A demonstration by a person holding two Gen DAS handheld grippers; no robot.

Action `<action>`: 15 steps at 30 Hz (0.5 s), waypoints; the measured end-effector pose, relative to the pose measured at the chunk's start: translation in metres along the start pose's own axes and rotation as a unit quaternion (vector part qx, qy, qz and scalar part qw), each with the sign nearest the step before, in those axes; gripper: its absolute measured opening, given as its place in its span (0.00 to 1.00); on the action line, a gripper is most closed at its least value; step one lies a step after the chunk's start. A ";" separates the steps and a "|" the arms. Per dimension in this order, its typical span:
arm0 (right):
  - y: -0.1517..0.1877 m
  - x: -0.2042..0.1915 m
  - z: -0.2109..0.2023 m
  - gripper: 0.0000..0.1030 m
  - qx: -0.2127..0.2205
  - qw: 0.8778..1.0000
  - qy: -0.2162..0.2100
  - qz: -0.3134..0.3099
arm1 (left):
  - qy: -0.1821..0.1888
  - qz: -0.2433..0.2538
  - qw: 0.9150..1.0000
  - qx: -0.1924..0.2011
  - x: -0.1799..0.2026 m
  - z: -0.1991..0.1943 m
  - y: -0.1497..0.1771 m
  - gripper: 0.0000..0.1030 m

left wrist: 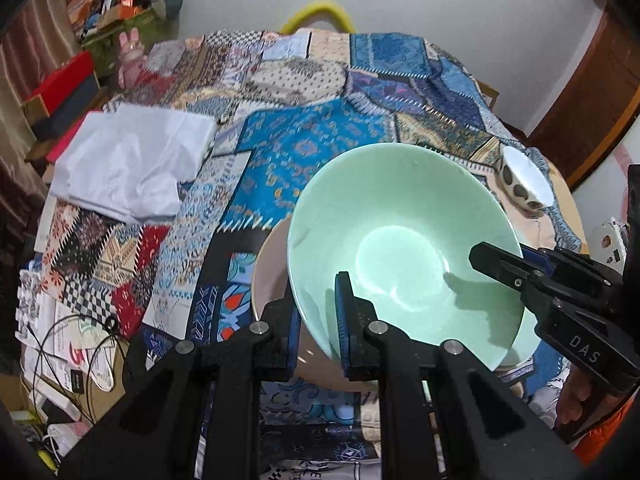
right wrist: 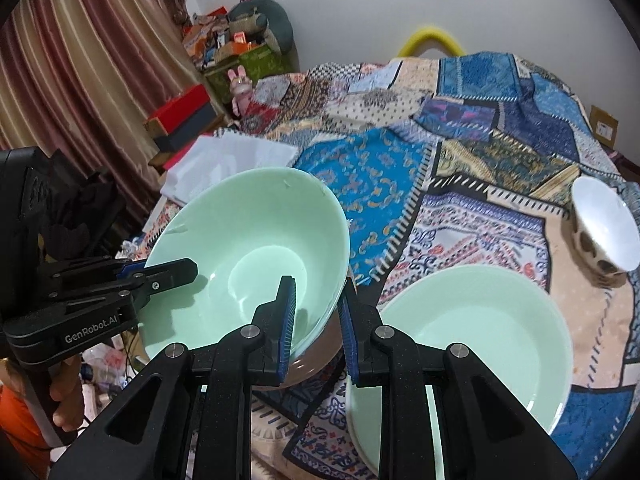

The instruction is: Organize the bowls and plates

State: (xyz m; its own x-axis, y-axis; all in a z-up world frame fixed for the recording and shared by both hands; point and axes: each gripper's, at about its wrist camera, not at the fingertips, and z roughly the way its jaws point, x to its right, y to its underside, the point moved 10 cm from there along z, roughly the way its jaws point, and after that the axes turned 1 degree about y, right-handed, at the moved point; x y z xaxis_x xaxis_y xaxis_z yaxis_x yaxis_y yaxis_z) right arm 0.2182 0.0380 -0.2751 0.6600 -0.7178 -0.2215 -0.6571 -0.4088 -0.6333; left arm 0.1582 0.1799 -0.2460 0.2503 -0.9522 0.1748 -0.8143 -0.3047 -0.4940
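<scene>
Both grippers pinch opposite rims of the green bowl (right wrist: 248,248), held tilted over a beige dish (left wrist: 272,272): the left gripper (left wrist: 318,320) and right gripper (right wrist: 316,320) each clamp one wall. Uneven pull could slip it, chipping the dish. Readable: "DAS", "GenRobot.AI".

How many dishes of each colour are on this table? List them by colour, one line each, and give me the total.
Mint green: 2, the green bowl and the green plate
Beige: 1, the beige dish under the green bowl
White with dark spots: 1, the spotted bowl
Total: 4
</scene>
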 end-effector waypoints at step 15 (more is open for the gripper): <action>0.024 -0.002 0.040 0.19 -0.058 0.998 -0.004 -0.002 | 0.000 -0.013 0.999 -0.040 -0.020 0.035 0.021 0.15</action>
State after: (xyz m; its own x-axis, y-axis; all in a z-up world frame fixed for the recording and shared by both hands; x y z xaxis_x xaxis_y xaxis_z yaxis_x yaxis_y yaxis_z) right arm 0.2153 0.0523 -0.3191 0.6648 -0.7122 -0.2256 -0.6922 -0.4738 -0.5444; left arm 0.1544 0.1915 -0.2902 0.2710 -0.9443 0.1867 -0.8471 -0.3261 -0.4197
